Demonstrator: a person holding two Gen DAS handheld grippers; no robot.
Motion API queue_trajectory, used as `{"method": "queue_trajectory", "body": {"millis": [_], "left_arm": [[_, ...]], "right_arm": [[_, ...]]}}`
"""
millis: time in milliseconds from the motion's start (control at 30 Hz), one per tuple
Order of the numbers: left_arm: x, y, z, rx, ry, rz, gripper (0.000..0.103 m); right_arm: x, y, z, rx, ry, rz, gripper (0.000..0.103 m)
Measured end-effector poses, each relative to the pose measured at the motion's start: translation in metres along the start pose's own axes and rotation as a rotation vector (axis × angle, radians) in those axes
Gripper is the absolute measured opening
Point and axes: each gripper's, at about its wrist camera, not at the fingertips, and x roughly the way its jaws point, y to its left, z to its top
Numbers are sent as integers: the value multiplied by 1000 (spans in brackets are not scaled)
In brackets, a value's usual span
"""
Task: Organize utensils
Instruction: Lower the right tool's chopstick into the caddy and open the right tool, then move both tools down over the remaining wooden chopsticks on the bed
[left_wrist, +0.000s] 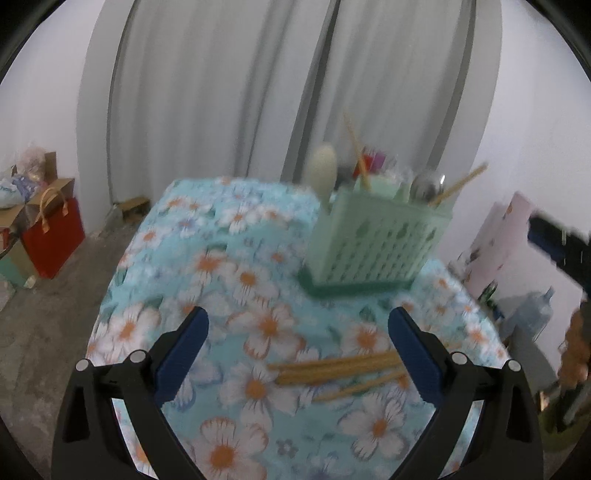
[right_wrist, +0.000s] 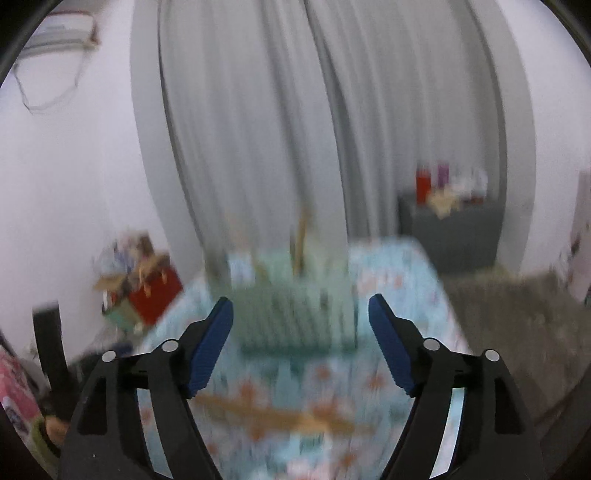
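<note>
Wooden chopsticks (left_wrist: 340, 373) lie loose on the floral cloth (left_wrist: 221, 266) before the green holder (left_wrist: 373, 240); both the left gripper (left_wrist: 297, 354) and right gripper (right_wrist: 300, 343) gape empty, so the next pickup likely needs jaws lowered astride them.

Table (left_wrist: 229, 236) draped in pale blue floral cloth, green perforated utensil holder (left_wrist: 373, 243) standing toward its far side, loose wooden chopsticks (left_wrist: 332, 369) lying nearer

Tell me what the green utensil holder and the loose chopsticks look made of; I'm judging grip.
Green utensil holder: likely moulded plastic, matte, with a perforated wall. Chopsticks: probably bamboo or wood, tan and unglossy; blur leaves this uncertain.
</note>
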Motion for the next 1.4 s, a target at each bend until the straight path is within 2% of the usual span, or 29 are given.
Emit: {"method": "queue_trajectory", "body": {"millis": [233, 367, 500, 600, 800, 1400], "left_arm": [[33, -15, -34, 65, 246, 188, 96], [43, -25, -50, 106, 325, 220, 96], [52, -34, -65, 146, 379, 275, 96], [56, -36, -70, 143, 373, 304, 97], [57, -39, -71, 138, 372, 319, 97], [54, -39, -73, 113, 359, 328, 97]], "right_arm": [[46, 0, -71, -20, 338, -114, 77], [56, -4, -99, -3, 460, -105, 81], [57, -3, -117, -17, 487, -115, 85], [59, -1, -123, -42, 491, -124, 88], [66, 6, -129, -102, 483, -143, 95], [65, 8, -135, -110, 487, -153, 95]]}}
